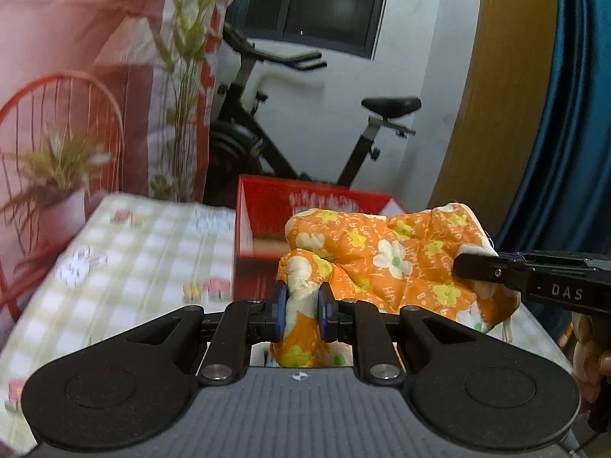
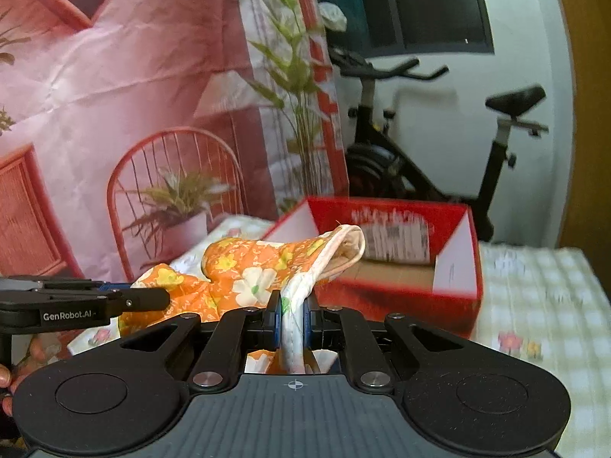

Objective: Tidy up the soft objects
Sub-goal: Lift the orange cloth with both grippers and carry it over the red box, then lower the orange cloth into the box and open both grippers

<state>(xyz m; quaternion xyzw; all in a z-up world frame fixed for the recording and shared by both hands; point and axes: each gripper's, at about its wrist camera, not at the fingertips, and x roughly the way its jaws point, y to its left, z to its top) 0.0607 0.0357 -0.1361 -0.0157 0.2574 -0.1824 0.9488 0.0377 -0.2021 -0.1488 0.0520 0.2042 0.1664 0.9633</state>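
An orange oven mitt (image 1: 397, 259) with white and yellow flowers hangs between both grippers, above the checked tablecloth (image 1: 126, 263). My left gripper (image 1: 303, 311) is shut on the mitt's thumb end. In the right wrist view the same mitt (image 2: 252, 271) stretches leftward, and my right gripper (image 2: 293, 320) is shut on its white-bound cuff edge. The right gripper's black body (image 1: 534, 280) enters the left wrist view from the right; the left gripper's body (image 2: 84, 303) shows at the left of the right wrist view. An open red box (image 2: 389, 252) stands just behind the mitt.
The red box (image 1: 305, 221) sits on the table's far side. A printed pink backdrop (image 2: 133, 95) with a chair and plants hangs behind the table. An exercise bike (image 1: 305, 126) stands by the white wall. A blue curtain (image 1: 565, 114) hangs at right. A person's fingers (image 2: 7, 378) hold the left gripper.
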